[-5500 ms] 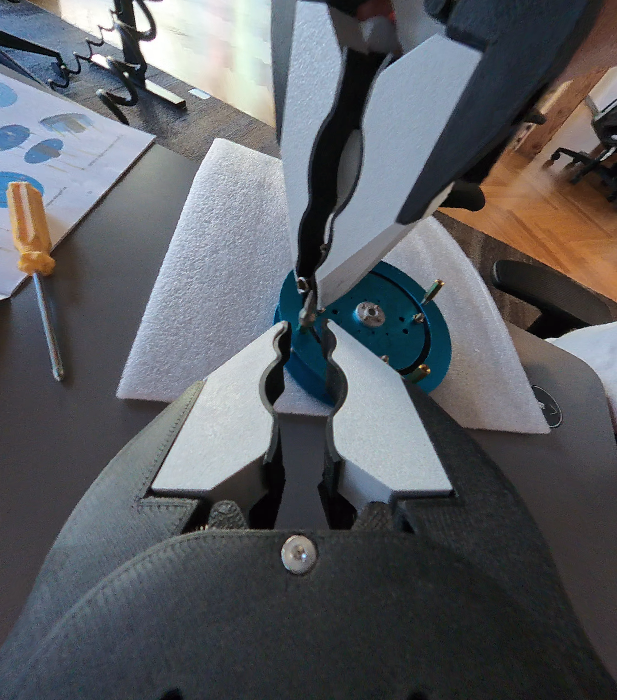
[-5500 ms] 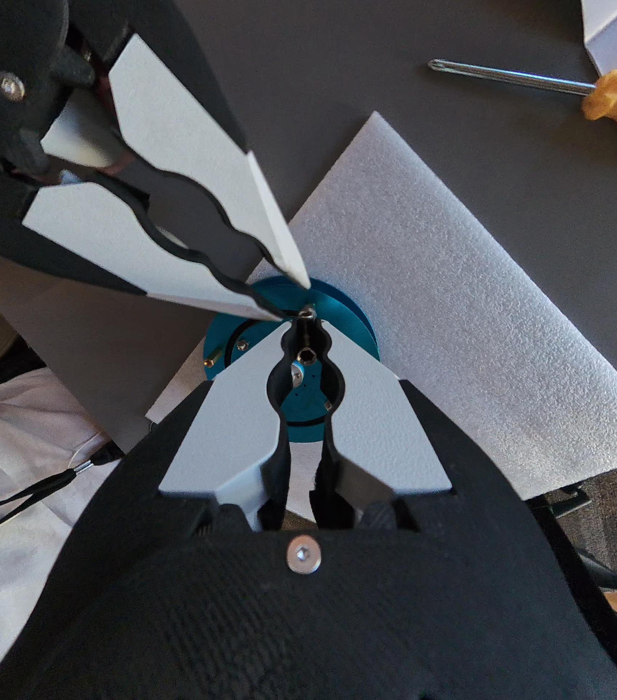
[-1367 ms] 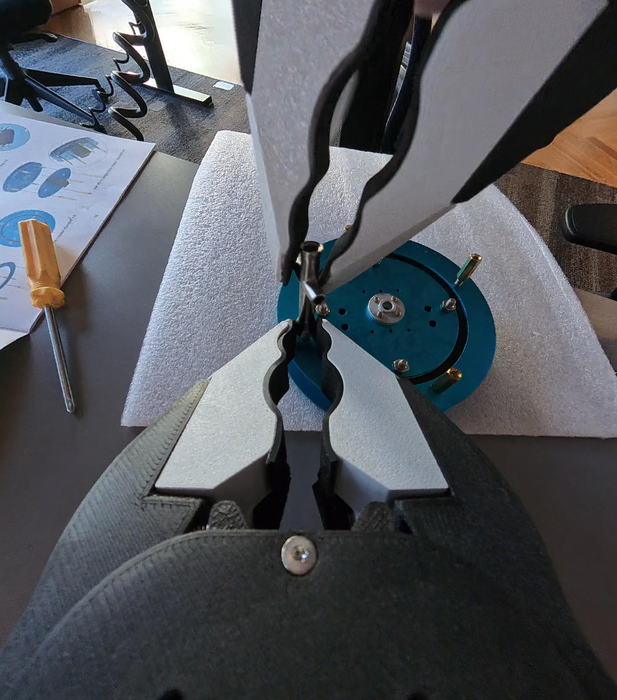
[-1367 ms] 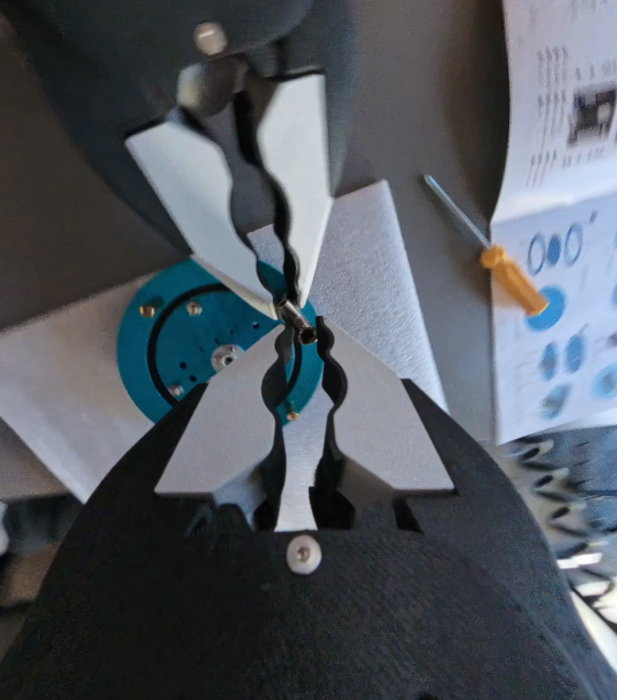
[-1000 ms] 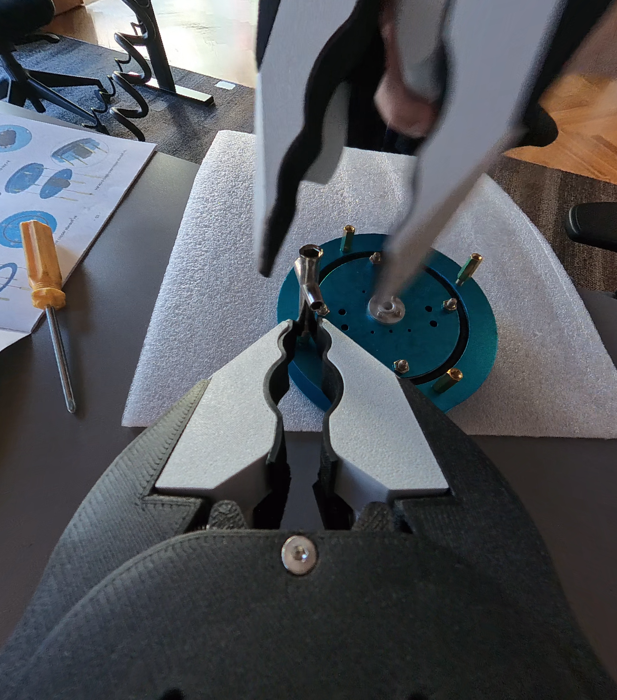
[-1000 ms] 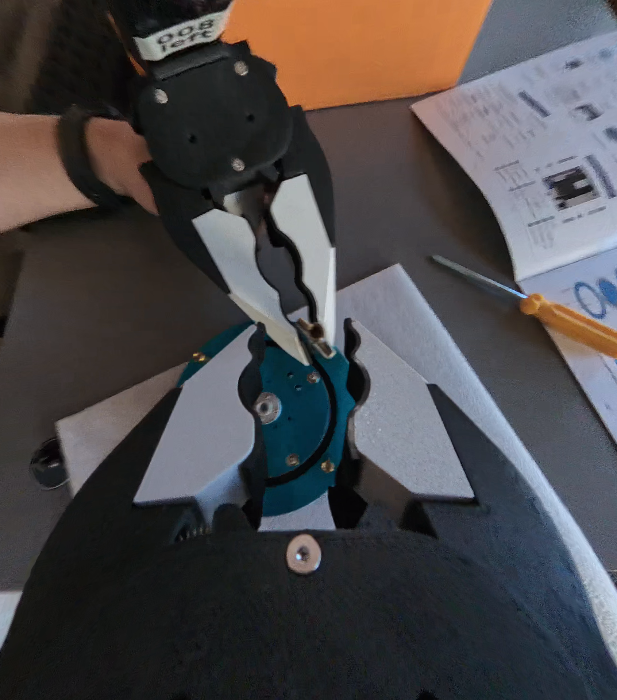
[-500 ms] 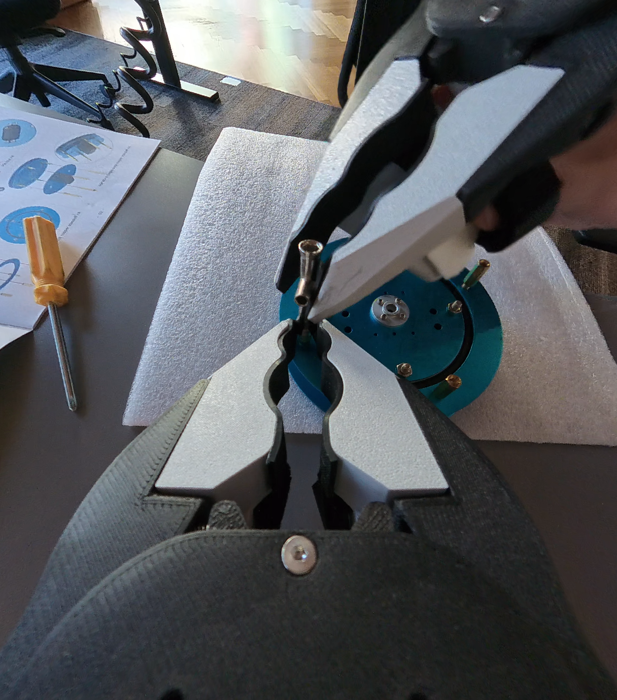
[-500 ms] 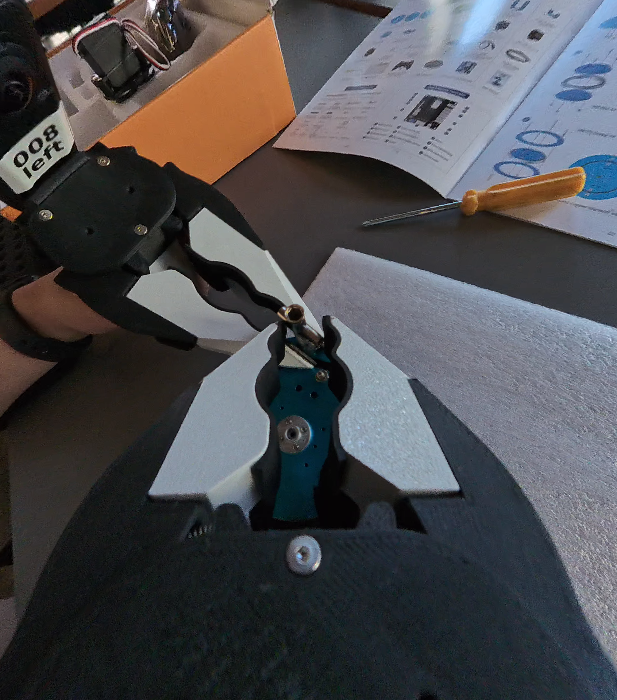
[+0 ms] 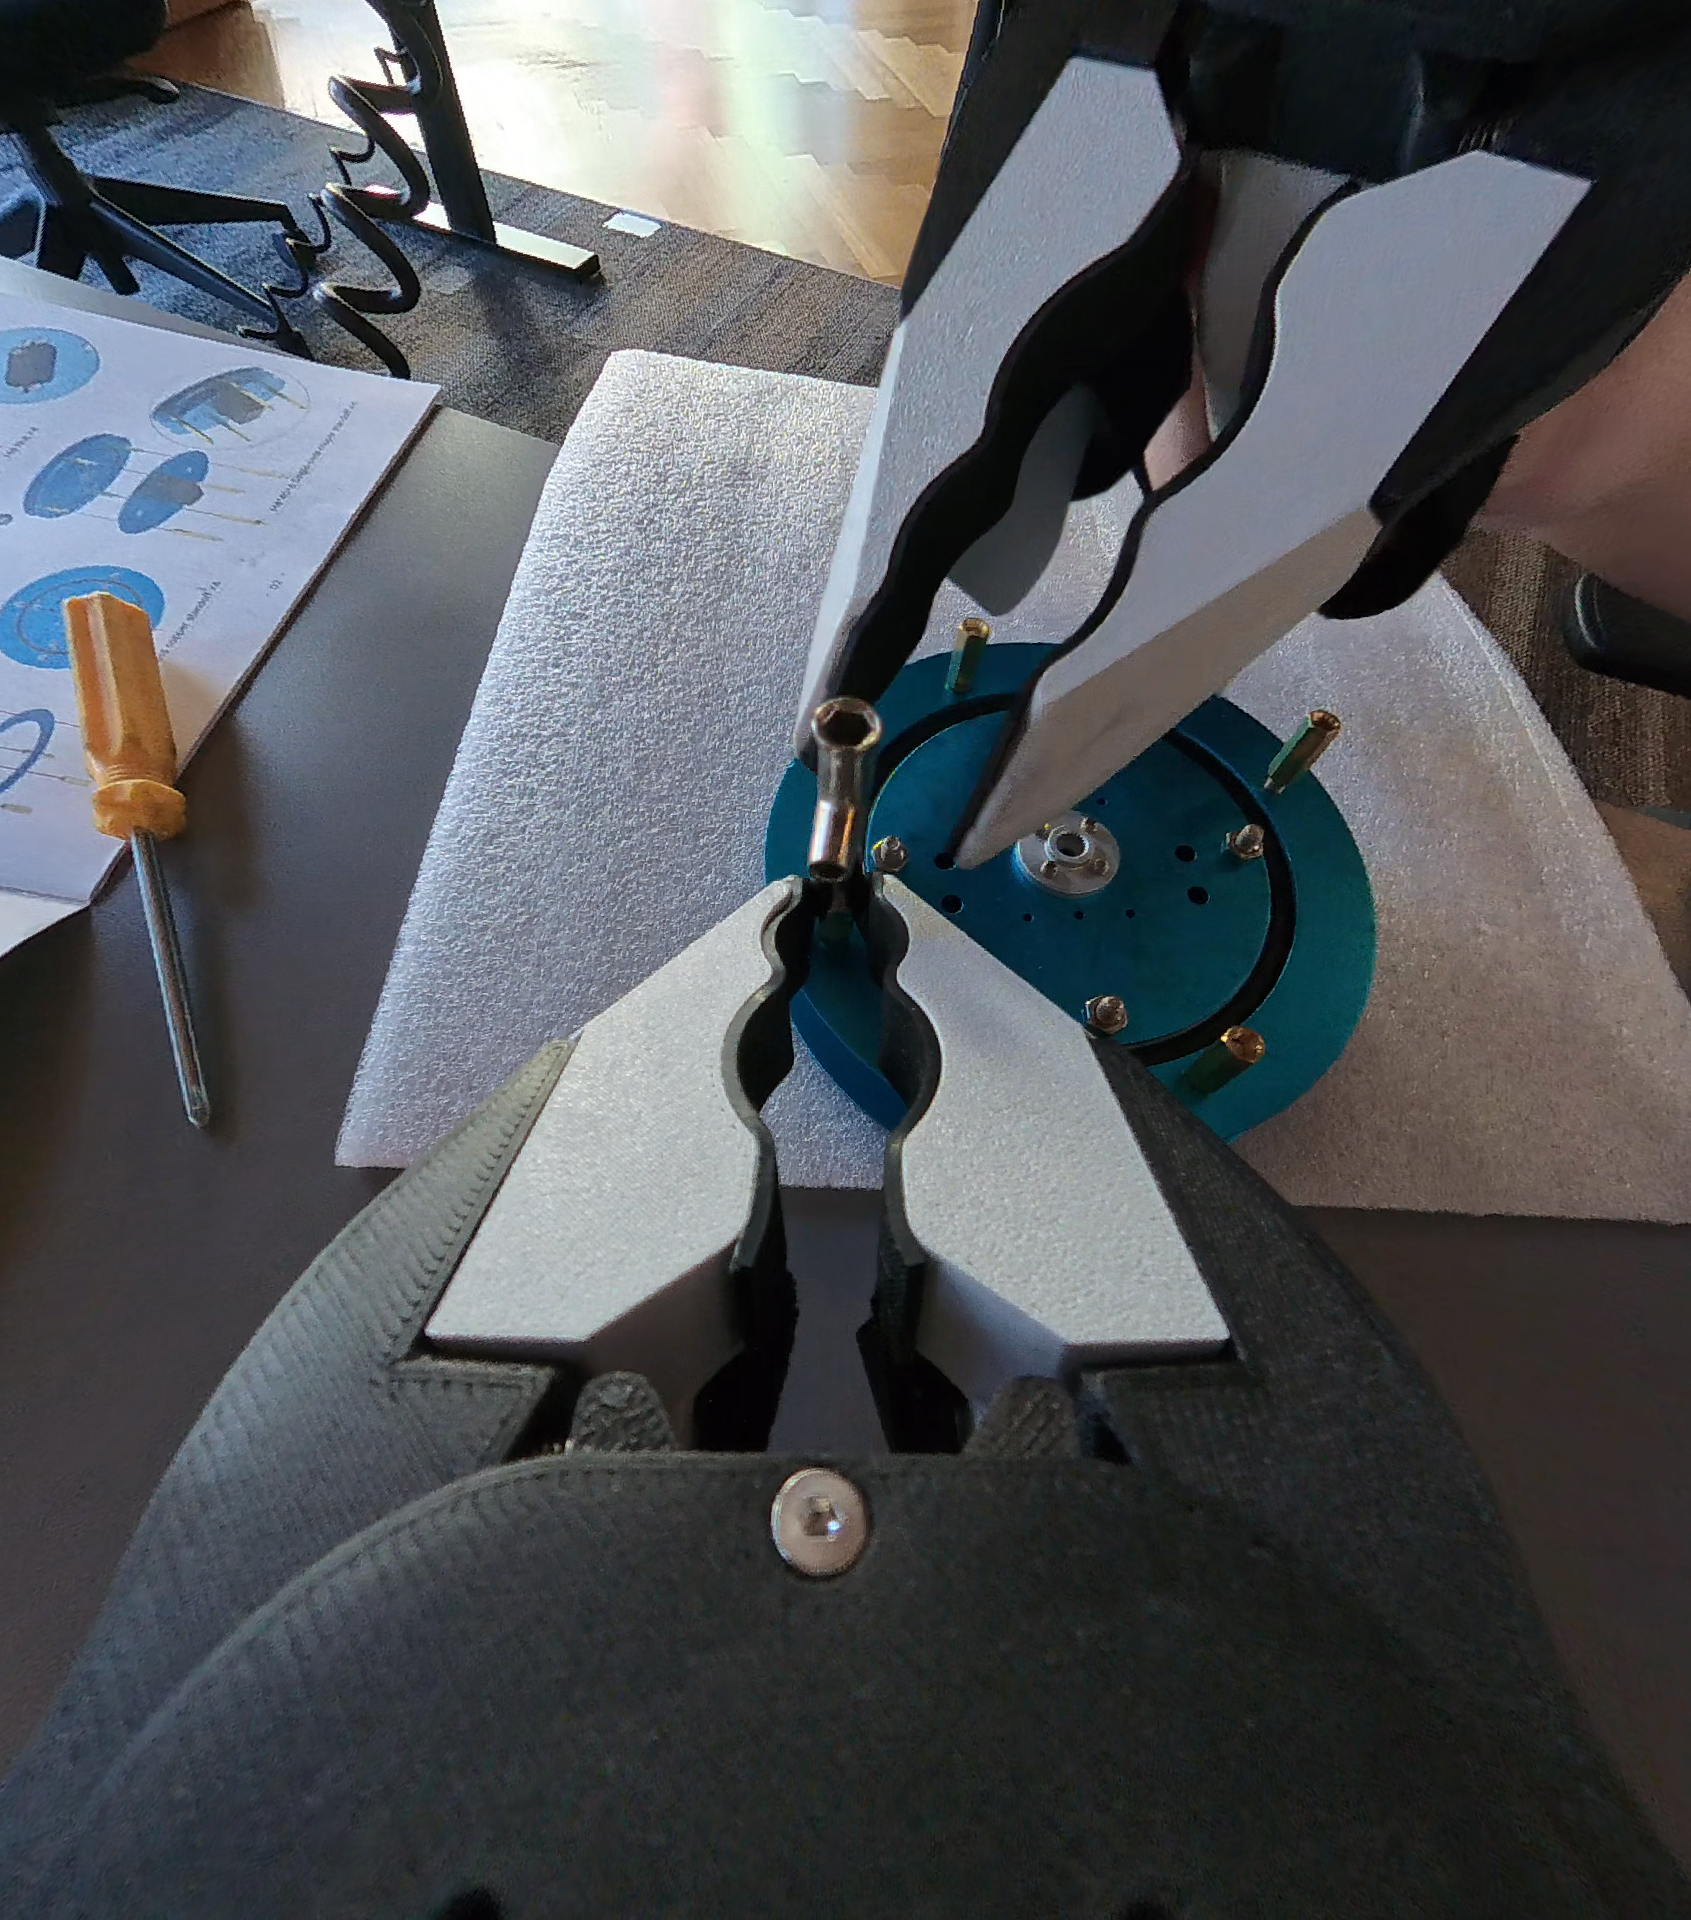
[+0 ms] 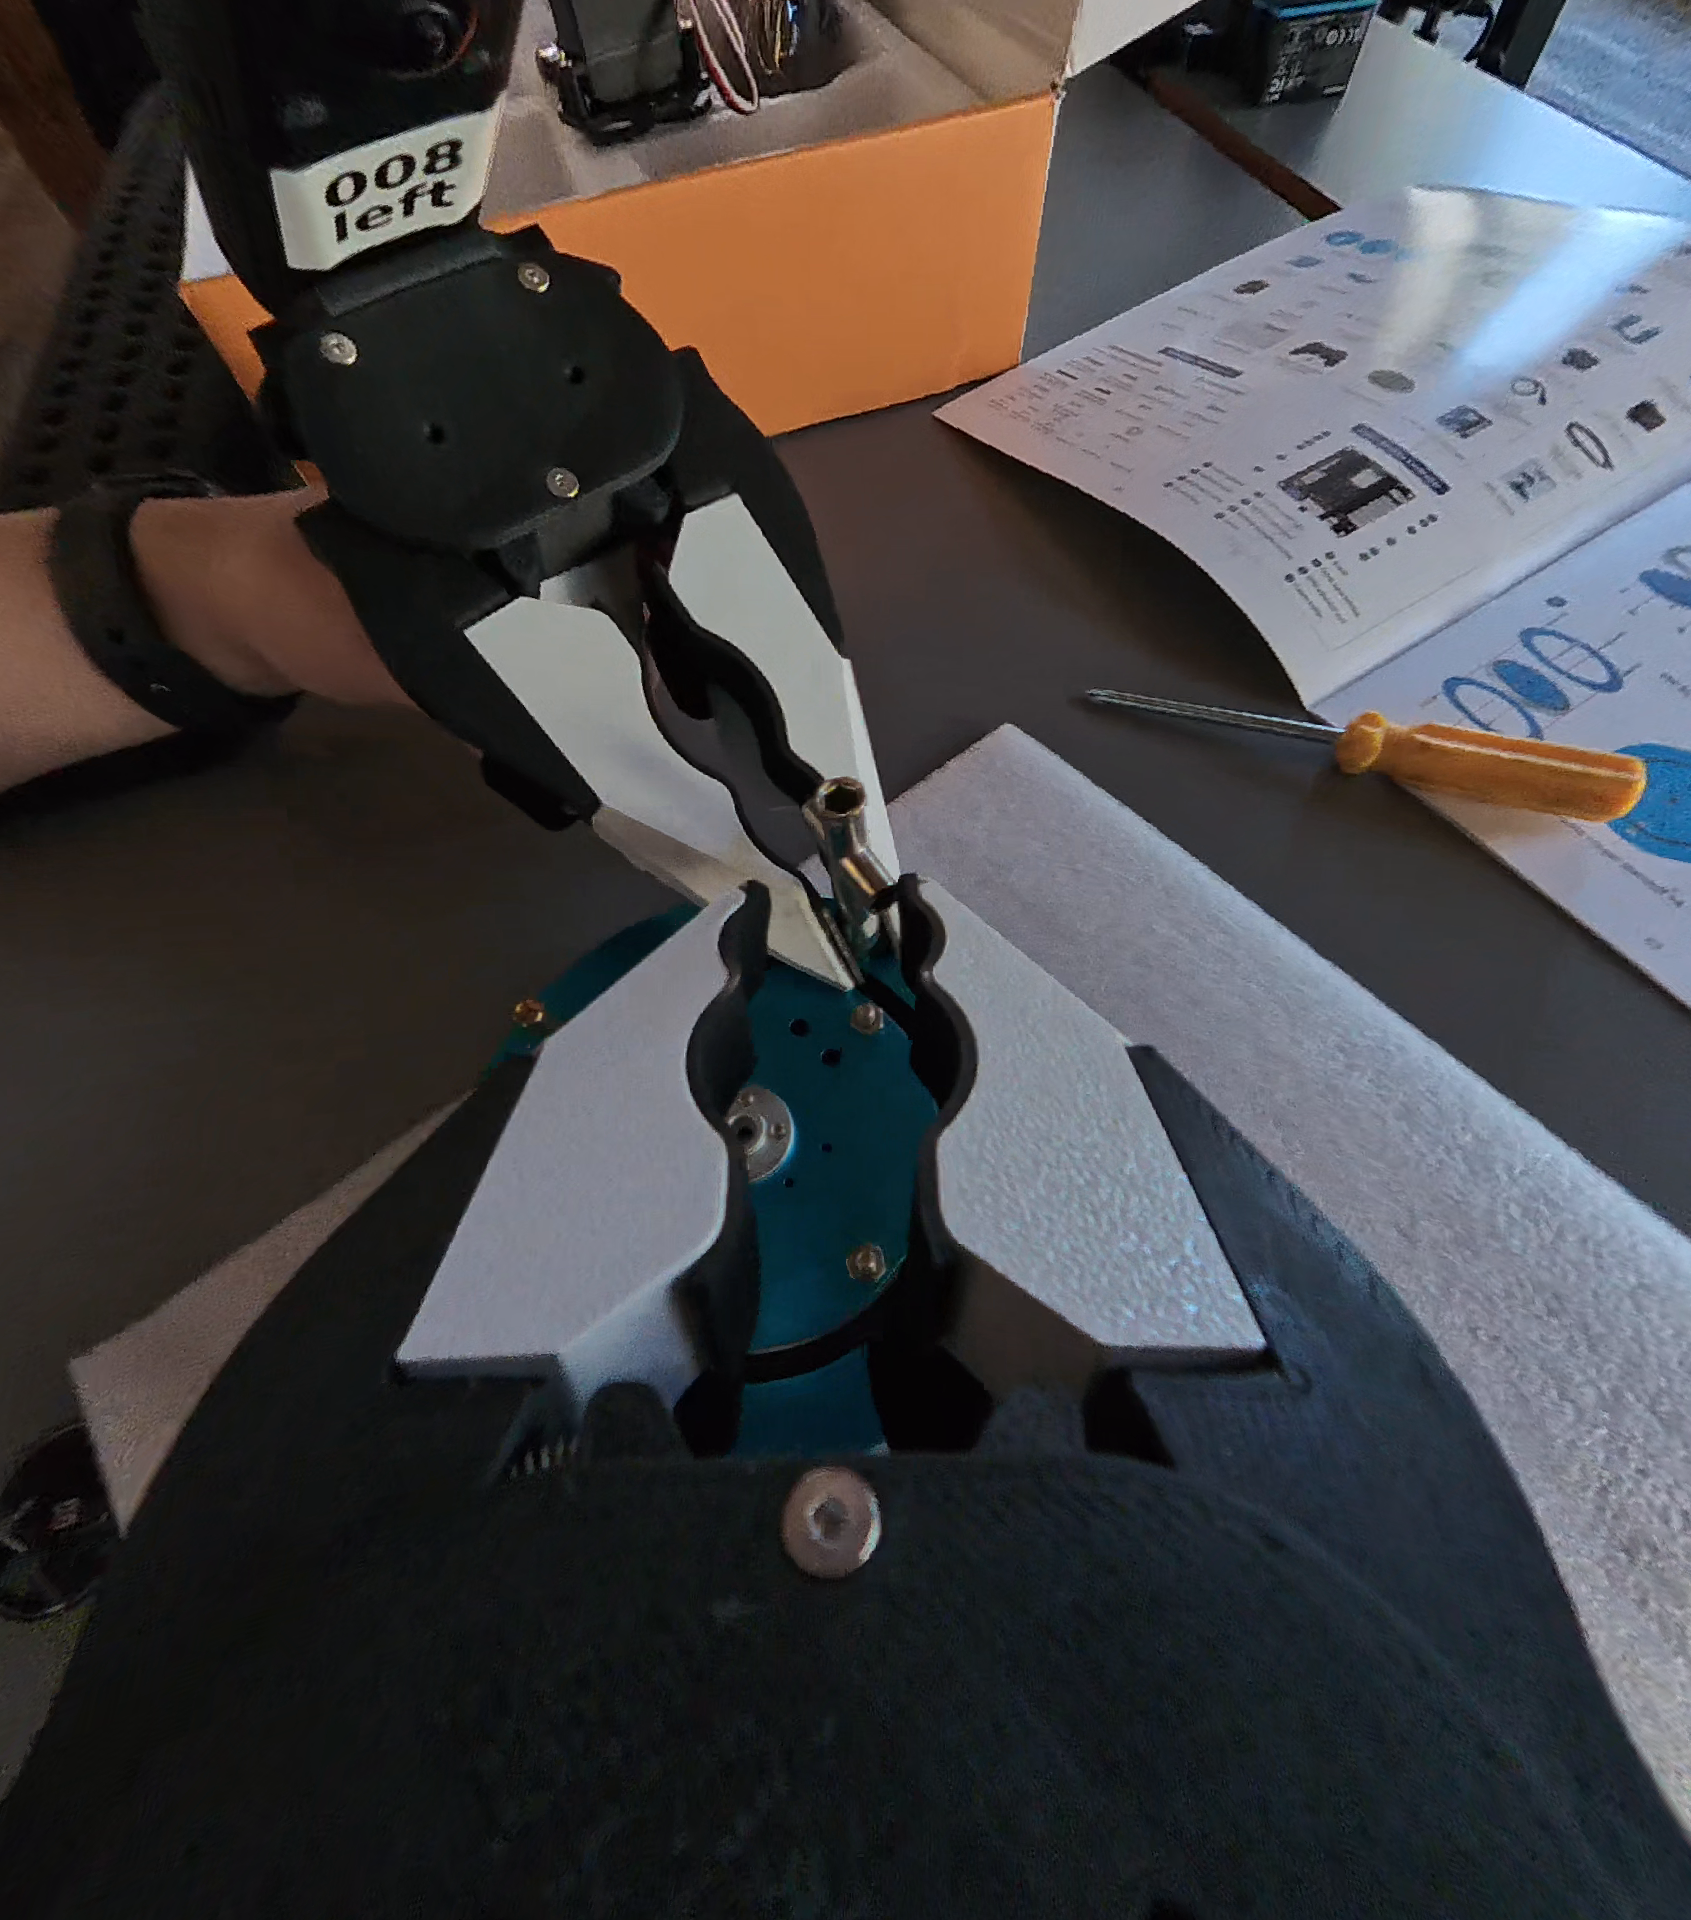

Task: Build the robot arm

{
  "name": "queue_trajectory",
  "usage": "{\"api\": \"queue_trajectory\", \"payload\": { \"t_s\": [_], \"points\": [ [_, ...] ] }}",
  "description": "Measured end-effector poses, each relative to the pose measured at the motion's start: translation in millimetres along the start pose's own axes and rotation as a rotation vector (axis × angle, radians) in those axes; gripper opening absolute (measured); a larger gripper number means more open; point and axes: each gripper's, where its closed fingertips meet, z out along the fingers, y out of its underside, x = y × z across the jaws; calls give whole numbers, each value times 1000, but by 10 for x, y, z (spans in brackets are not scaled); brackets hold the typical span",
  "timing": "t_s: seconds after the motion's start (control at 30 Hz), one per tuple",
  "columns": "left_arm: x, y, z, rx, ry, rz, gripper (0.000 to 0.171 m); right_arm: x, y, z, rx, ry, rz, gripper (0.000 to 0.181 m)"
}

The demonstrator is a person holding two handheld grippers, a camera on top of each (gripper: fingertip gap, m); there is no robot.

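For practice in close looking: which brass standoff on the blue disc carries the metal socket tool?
The standoff between the left gripper's tips: the socket tool stands on it; the other three rim standoffs are bare.

Counts: 2 grippers, left gripper (image 9: 836, 894) & right gripper (image 9: 882, 790). 1 blue disc (image 9: 1184, 935) on 1 white foam sheet (image 9: 633, 665). 1 silver socket tool (image 9: 841, 800) at disc's near-left edge. 4 brass standoffs showed on disc rim, e.g. far-right standoff (image 9: 1298, 750). 1 yellow screwdriver (image 9: 129, 727) left, 1 open booklet (image 9: 93, 468) far left, 1 orange box (image 10: 799, 260).
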Motion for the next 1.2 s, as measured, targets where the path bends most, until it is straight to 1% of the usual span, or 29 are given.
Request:
{"api": "queue_trajectory", "payload": {
  "t_s": [0.07, 0.13, 0.2, 0.33, 0.4, 0.47, 0.53, 0.6, 0.63, 0.67, 0.7, 0.73, 0.77, 0.8, 0.87, 0.9, 0.93, 1.0, 1.03, 1.07, 1.1, 1.2],
  "points": [
    [3, -2, -1, 1, 2, -6, 9, 80, 10, -1, -37, 37, -9, 8],
    [0, 0, 1, 0, -4, -4, 9, 74, 19, 0, -77, 14, 77, 8],
    [-3, -1, 4, -1, -8, -4, 9, 84, 39, -12, -103, 27, 162, 8],
    [1, -3, 7, -1, -4, -10, 9, 66, 83, -45, -89, 138, 302, 7],
    [14, -8, 4, 2, 6, -13, 9, 34, 82, -56, -60, 166, 351, 7],
    [18, -7, 5, 2, 5, -11, 9, 21, 76, -64, -55, 155, 341, 7],
    [15, -7, 7, 1, 1, -9, 9, 10, 10, -80, -59, 88, 239, 17],
    [14, -6, 8, 0, 5, -14, 9, 66, -55, -115, -100, 41, 83, 30],
    [15, -6, 7, 0, 7, -16, 9, 89, -80, -138, -143, 20, -9, 41],
    [15, -6, 8, 1, 8, -18, 9, 39, -93, -167, -197, -43, -136, 43],
    [16, -6, 8, 1, 9, -19, 9, 42, -88, -214, -267, -71, -309, 43],
    [16, -7, 7, 1, 10, -20, 9, 132, -105, -263, -323, -29, -492, 43],
    [16, -7, 6, 1, 11, -21, 9, 176, -155, -291, -347, 2, -672, 45],
    [16, -7, 6, 1, 11, -20, 9, 170, -198, -297, -368, 13, -810, 45],
    [16, -7, 6, 1, 11, -20, 9, 101, -158, -279, -481, -11, -999, 45],
    [16, -7, 6, 1, 12, -20, 9, 112, -146, -263, -537, 15, -1126, 46],
    [17, -7, 5, 1, 13, -21, 9, 117, -162, -239, -565, 57, -1298, 48],
    [18, -7, 6, 2, 13, -20, 9, 113, -238, -176, -568, 175, -1696, 52],
    [18, -7, 5, 2, 12, -20, 9, 93, -240, -139, -564, 213, -1847, 52],
    [18, -7, 5, 2, 12, -20, 9, 63, -253, -92, -536, 249, -1958, 52],
    [18, -7, 5, 2, 13, -21, 9, 71, -202, -62, -553, 250, -2032, 52],
    [18, -7, 4, 2, 19, -29, 9, 202, -95, -29, -647, 304, -2130, 48]
  ]
}}
